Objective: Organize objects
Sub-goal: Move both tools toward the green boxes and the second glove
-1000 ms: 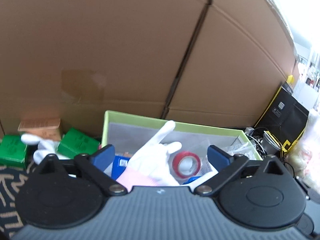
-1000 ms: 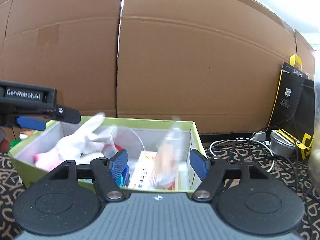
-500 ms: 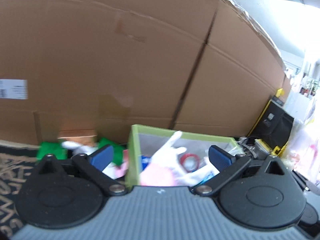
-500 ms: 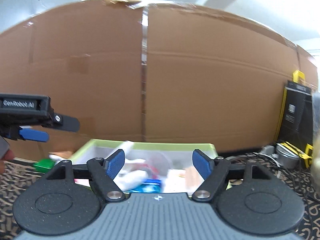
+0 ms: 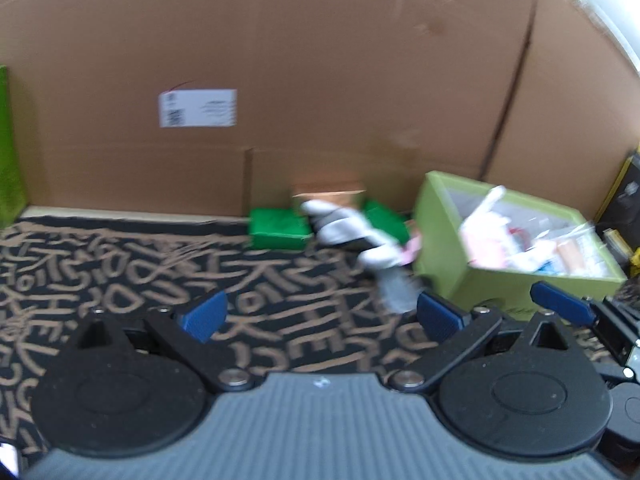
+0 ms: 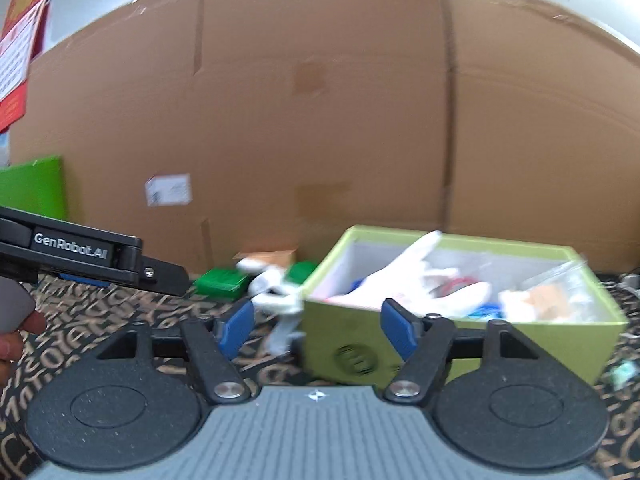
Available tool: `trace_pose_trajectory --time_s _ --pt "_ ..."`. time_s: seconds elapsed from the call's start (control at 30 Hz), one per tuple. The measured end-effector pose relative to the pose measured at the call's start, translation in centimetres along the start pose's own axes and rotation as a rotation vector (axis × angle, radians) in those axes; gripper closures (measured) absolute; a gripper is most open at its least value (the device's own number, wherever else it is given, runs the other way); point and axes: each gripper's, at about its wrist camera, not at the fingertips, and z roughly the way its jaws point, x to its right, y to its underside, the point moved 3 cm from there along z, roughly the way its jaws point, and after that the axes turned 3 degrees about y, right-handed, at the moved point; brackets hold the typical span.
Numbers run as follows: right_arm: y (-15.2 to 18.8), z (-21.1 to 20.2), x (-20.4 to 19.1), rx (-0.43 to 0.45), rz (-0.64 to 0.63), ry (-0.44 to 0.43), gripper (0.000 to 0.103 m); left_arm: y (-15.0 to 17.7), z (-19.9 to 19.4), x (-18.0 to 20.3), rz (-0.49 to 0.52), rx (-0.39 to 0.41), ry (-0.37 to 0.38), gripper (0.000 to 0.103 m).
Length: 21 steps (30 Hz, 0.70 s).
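A light green box (image 5: pixel 508 280) stands on the patterned cloth at the right; it also shows in the right wrist view (image 6: pixel 400 344). It holds a white glove (image 6: pixel 404 276), a red tape roll and clear packets. A second white glove (image 5: pixel 352 232) lies left of the box beside two green packs (image 5: pixel 278 228) and an orange carton (image 5: pixel 328 196). My left gripper (image 5: pixel 320 316) is open and empty over the cloth. My right gripper (image 6: pixel 316 330) is open and empty before the box's left corner.
Large cardboard boxes (image 5: pixel 320 80) form a wall behind everything. A black and yellow package (image 5: pixel 624 200) stands at the far right. A green panel (image 6: pixel 32 188) stands at the far left. The left gripper's body (image 6: pixel 88 256) reaches into the right wrist view.
Both grippers have pulled back from over the box and swung left. The box now sits to the right in both views, and bare cloth fills the left view.
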Motion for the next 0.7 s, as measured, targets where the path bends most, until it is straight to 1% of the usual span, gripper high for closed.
trace_pose_trajectory --time_s 0.1,0.2,0.3,0.47,0.7 --pt "0.1 1.6 -2.2 -0.020 -0.023 -0.039 0.034 -0.1 0.4 -1.2 0.018 -0.006 -0.044 0.000" --pt "-0.2 3.2 -4.0 -0.022 -0.056 -0.065 0.034 -0.5 0.7 -2.4 0.017 -0.005 -0.052 0.000" --pt "-0.7 4.5 -5.3 -0.021 -0.087 -0.072 0.035 -1.1 1.4 -3.2 0.020 -0.007 -0.074 0.000" --pt "-1.4 6.5 -6.6 -0.023 -0.123 -0.089 0.044 -1.9 3.2 -4.2 0.020 -0.028 -0.088 0.000" --pt "-1.4 10.1 -7.5 -0.062 -0.154 -0.086 0.044 -3.3 6.8 -6.2 0.012 -0.061 -0.095 0.000"
